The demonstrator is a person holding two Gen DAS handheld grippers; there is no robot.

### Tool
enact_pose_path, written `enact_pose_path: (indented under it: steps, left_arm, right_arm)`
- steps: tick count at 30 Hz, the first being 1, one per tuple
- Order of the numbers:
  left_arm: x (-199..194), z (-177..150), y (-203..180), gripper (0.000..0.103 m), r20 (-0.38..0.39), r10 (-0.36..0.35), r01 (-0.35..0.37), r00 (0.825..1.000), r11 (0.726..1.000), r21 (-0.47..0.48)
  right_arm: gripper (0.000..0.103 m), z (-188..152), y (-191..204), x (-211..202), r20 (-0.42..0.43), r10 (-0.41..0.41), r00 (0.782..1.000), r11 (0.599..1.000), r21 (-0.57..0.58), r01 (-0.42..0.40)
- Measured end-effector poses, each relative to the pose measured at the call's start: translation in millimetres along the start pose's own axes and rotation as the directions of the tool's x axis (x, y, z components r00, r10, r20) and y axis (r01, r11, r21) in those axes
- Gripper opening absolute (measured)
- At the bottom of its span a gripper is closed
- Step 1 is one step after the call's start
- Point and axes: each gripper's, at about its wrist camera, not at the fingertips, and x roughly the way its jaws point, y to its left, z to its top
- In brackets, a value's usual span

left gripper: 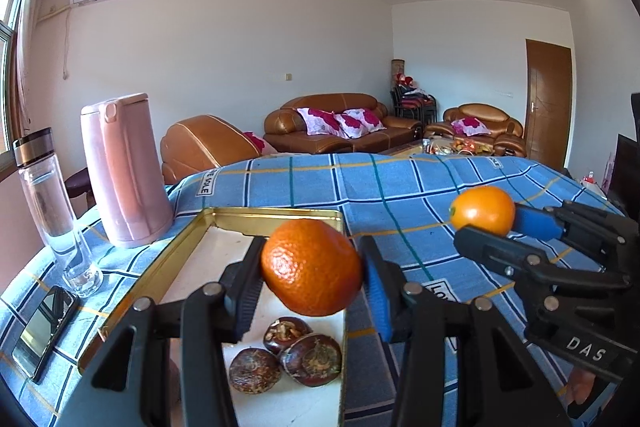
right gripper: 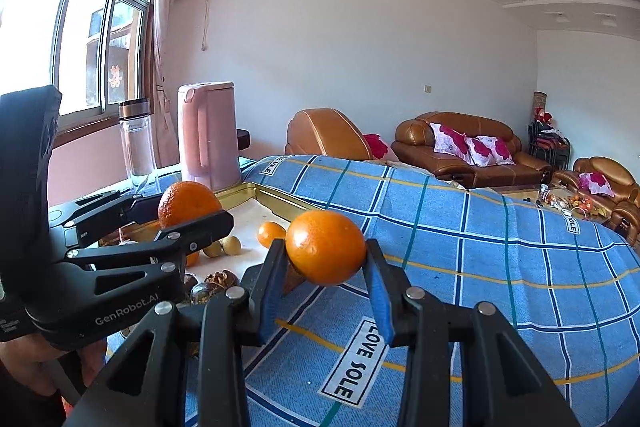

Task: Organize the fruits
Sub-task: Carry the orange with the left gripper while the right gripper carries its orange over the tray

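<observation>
Blue checked cloth [left gripper: 400,187] is spread over the table, w/ brown leather sofas [left gripper: 340,123] seen behind at mid-frame. Lower left of the left wrist view: a gold-rimmed tray [left gripper: 276,215] w/ white floor is laid on the cloth.

Left gripper [left gripper: 312,277] is clamped on a rough-skinned mandarin [left gripper: 312,267]; jaws are held partly apart by the fruit, pads pressed on both its sides. The mandarin is held in the air above the tray, over three dark brown water chestnuts [left gripper: 286,355] at frame bottom centre.

Right gripper [right gripper: 326,259] is clamped on a smoother small orange [right gripper: 326,247]; jaws are set narrower, pads tight on both flanks. That fruit is held above the cloth, just right of the tray's edge, at centre of the right wrist view.

More fruit is seen inside the tray in the right wrist view: another small orange one [right gripper: 271,233] and two yellow-green ones [right gripper: 223,247], left of centre.

Upper left of the tray, a pink jug [left gripper: 124,171] and a clear bottle [left gripper: 48,195] are stood on the cloth; a phone [left gripper: 44,331] is laid flat at lower left.
</observation>
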Motion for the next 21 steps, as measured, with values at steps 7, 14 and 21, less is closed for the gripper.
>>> enact_pose_path:
  steps: [7,14,21]
  left_arm:
    - [-6,-5,19,0.048,0.001,0.028,-0.028,1.0,0.999,-0.02]
    - [-9,-8,34,0.048,0.001,0.06,-0.06,0.998,0.998,-0.033]
    - [-10,-11,47,0.048,-0.008,0.075,-0.075,0.997,0.996,-0.041]
  right_arm:
    - [0.041,3,17,5,-0.004,0.026,1.0,0.999,-0.02,-0.026]
    - [0.041,6,32,11,-0.007,0.052,0.999,0.998,-0.032,-0.053]
    - [0.041,7,48,21,-0.025,0.08,0.997,0.996,-0.049,-0.081]
